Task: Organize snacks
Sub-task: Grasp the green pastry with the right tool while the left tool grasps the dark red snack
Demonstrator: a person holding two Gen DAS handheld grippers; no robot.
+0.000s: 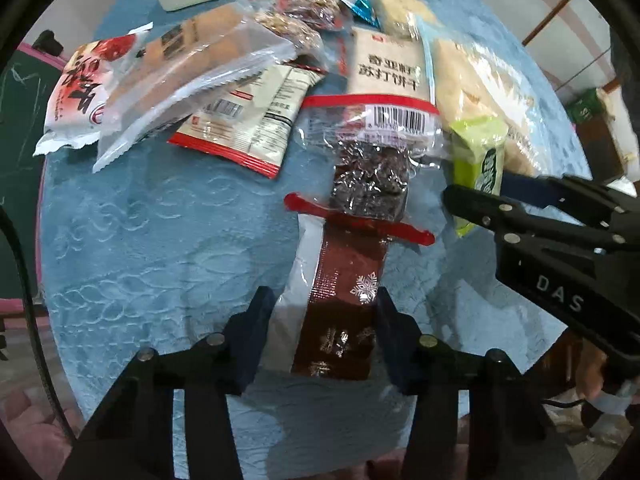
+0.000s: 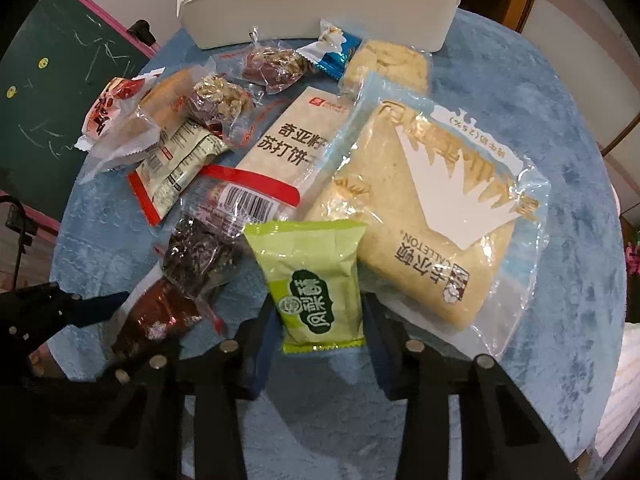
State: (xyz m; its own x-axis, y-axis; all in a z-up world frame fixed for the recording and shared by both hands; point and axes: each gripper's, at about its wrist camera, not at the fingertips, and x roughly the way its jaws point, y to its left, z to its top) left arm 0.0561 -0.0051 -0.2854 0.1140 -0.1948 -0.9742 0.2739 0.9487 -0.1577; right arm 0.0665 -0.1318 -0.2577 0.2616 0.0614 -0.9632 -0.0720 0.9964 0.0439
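Several snack packs lie on a blue cloth. In the left wrist view my left gripper (image 1: 324, 312) stands with its fingers on both sides of a dark brown snack bar (image 1: 340, 320), shut on its near end. In the right wrist view my right gripper (image 2: 320, 320) has its fingers on both sides of a green pastry packet (image 2: 316, 284), shut on it. The right gripper also shows in the left wrist view (image 1: 476, 196) with the green packet (image 1: 480, 160). The left gripper shows at the left edge of the right wrist view (image 2: 92, 308) by the brown bar (image 2: 156, 320).
A white bin (image 2: 320, 4) stands at the far edge of the round table. A large bread bag (image 2: 432, 216), a cracker pack (image 2: 296, 136), nut bars (image 2: 224, 100), a clear date pack (image 1: 368, 176) and red-white packets (image 1: 76, 96) crowd the cloth.
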